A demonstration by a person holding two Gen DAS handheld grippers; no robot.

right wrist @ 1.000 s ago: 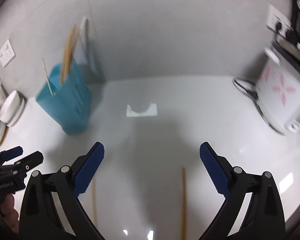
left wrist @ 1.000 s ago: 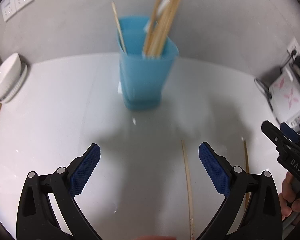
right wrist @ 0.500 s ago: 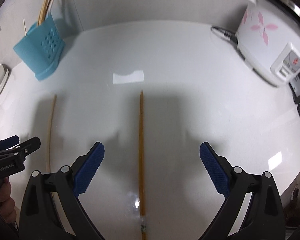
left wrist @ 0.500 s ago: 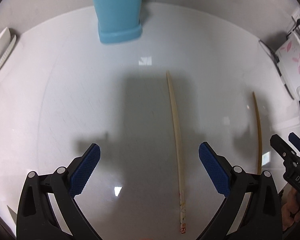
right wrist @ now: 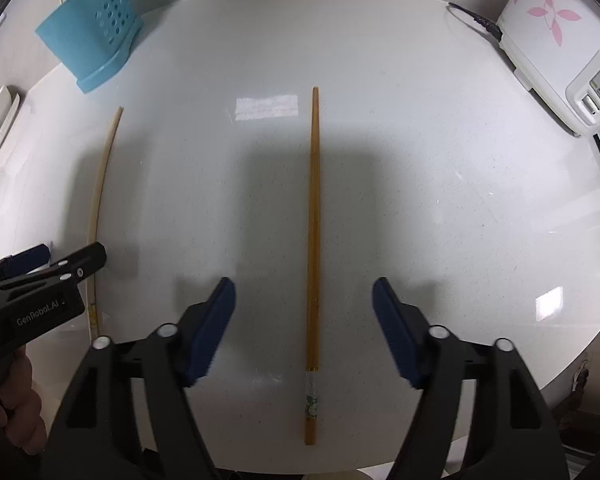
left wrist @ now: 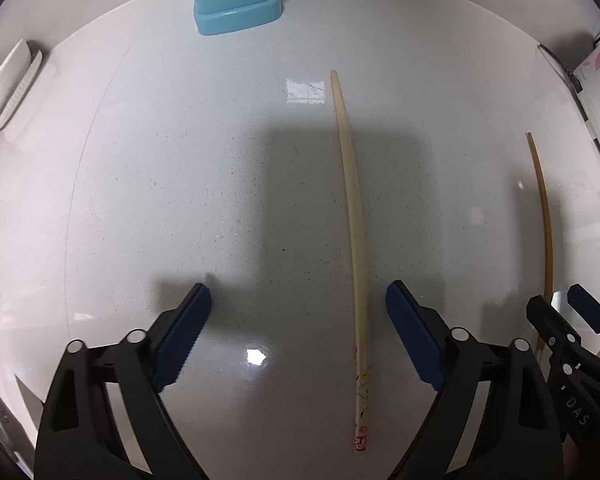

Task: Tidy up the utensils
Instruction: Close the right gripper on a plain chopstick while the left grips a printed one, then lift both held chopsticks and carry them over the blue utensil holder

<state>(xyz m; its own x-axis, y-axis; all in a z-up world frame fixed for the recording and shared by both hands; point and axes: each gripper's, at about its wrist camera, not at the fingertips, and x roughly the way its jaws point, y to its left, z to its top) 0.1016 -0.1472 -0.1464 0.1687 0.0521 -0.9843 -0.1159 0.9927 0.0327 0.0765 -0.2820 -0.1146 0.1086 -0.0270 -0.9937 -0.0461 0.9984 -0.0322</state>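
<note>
A pale chopstick [left wrist: 352, 216] lies lengthwise on the white counter, between the open jaws of my left gripper [left wrist: 299, 300] and nearer its right finger. It also shows in the right wrist view [right wrist: 100, 192]. A brown chopstick [right wrist: 313, 216] lies between the open jaws of my right gripper [right wrist: 304, 292]; in the left wrist view it lies at the right [left wrist: 542, 216]. Both grippers hover low over the counter, empty. A blue utensil holder [right wrist: 90, 36] with several chopsticks stands at the back, its base at the top of the left wrist view [left wrist: 236, 4].
A white rice cooker [right wrist: 560, 40] with its cord stands at the back right. White bowls [left wrist: 8, 84] sit at the far left. The counter's front edge [right wrist: 560, 376] runs close behind my right gripper. The left gripper shows in the right wrist view [right wrist: 40, 280].
Both grippers have tilted down and lowered toward the counter. Each chopstick now lies between its gripper's jaws, and the jaws have narrowed slightly.
</note>
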